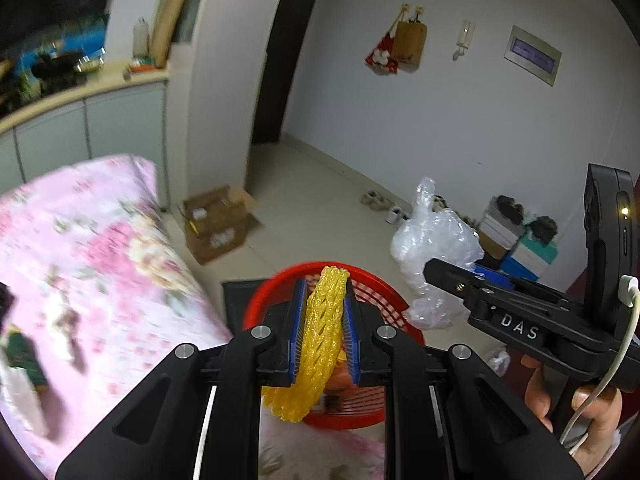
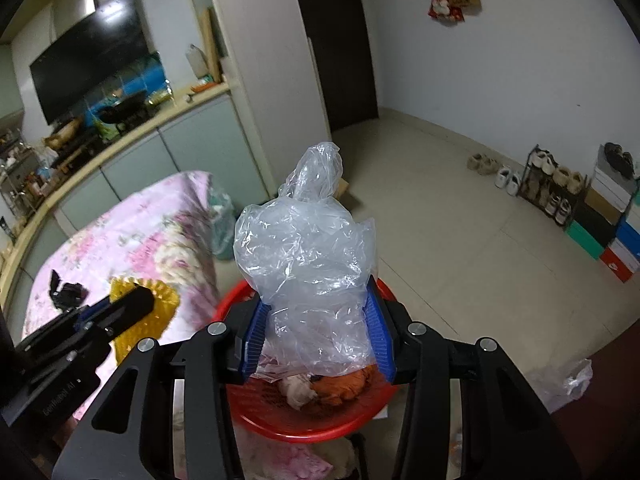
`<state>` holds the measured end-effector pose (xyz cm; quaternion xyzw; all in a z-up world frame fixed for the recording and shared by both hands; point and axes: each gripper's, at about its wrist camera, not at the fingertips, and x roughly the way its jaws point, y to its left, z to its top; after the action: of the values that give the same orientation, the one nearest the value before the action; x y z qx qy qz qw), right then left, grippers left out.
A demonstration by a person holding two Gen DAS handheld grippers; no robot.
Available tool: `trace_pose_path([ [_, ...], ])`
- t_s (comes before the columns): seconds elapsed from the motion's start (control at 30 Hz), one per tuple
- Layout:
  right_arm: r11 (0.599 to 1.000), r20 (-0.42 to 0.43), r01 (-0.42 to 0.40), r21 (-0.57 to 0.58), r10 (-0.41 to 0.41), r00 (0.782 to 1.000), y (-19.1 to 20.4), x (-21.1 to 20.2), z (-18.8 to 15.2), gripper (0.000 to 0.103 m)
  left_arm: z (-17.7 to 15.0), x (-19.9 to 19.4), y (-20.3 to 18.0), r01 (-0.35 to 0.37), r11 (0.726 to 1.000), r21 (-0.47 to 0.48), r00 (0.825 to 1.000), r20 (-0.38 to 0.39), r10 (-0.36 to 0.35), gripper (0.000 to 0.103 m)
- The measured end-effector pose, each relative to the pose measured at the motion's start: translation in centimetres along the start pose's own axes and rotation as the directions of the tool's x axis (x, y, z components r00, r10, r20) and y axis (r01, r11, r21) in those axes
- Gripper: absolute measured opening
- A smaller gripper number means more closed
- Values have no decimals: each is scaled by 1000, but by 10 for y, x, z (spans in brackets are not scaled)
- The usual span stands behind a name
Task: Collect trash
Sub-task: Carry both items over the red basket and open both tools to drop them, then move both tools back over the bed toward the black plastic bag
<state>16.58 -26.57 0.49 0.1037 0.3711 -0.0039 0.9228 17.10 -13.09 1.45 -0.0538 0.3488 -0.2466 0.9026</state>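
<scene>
My left gripper (image 1: 325,280) is shut on a yellow foam net sleeve (image 1: 320,336) and holds it over a red plastic basket (image 1: 260,300). My right gripper (image 2: 318,292) is shut on a crumpled clear plastic bag (image 2: 308,252), held above the same red basket (image 2: 304,424), which holds orange and beige scraps (image 2: 340,388). The right gripper with the bag (image 1: 436,240) shows at the right of the left wrist view. The left gripper with the yellow sleeve (image 2: 160,304) shows at the left of the right wrist view.
A table with a pink floral cloth (image 1: 80,240) stands left of the basket, with dark scraps (image 2: 66,292) on it. Cardboard boxes (image 1: 216,224) lie on the floor. A shoe rack (image 2: 552,184) and stacked boxes (image 2: 612,220) line the right wall. Another clear bag (image 2: 568,376) lies on the floor.
</scene>
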Motion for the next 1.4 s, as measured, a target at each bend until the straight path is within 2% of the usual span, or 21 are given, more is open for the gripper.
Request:
trace_pose_path([
  [0.2, 999, -51, 36, 20, -35, 998, -6, 18, -4, 45, -11, 35, 1, 58, 997, -52, 996, -59, -61, 17],
  [0.27, 999, -64, 35, 37, -32, 997, -9, 21, -3, 52, -13, 43, -1, 54, 998, -40, 996, -75, -57, 17],
  [0.33, 997, -67, 31, 66, -27, 997, -14, 21, -3, 66, -15, 47, -3, 52, 998, -30, 995, -84, -55, 20],
  [0.37, 996, -65, 31, 81, -26, 998, -17, 20, -2, 68, -16, 48, -3, 52, 998, -29, 995, -84, -54, 22],
  [0.47, 995, -63, 31, 96, -25, 998, -22, 19, -1, 70, -17, 45, -1, 47, 998, -32, 997, -66, -49, 38],
  [0.63, 994, -65, 12, 111, -5, 998, -23, 16, 0, 70, -17, 30, -1, 29, 999, -34, 1000, -2, -29, 75],
  [0.87, 995, -28, 0, 96, 2, 1000, -18, 3, 2, 70, -15, -2, 0, -48, 999, 12, 996, 75, 47, 83],
  [1.07, 998, 3, -15, 62, 15, 1000, -7, -8, 3, 70, -16, -25, 15, -91, 996, -22, 989, 112, 93, 83],
  [1.4, 997, 54, -77, 7, 76, 996, 16, -27, 1, 70, -25, -67, 32, -200, 979, -38, 964, 172, 203, 83],
])
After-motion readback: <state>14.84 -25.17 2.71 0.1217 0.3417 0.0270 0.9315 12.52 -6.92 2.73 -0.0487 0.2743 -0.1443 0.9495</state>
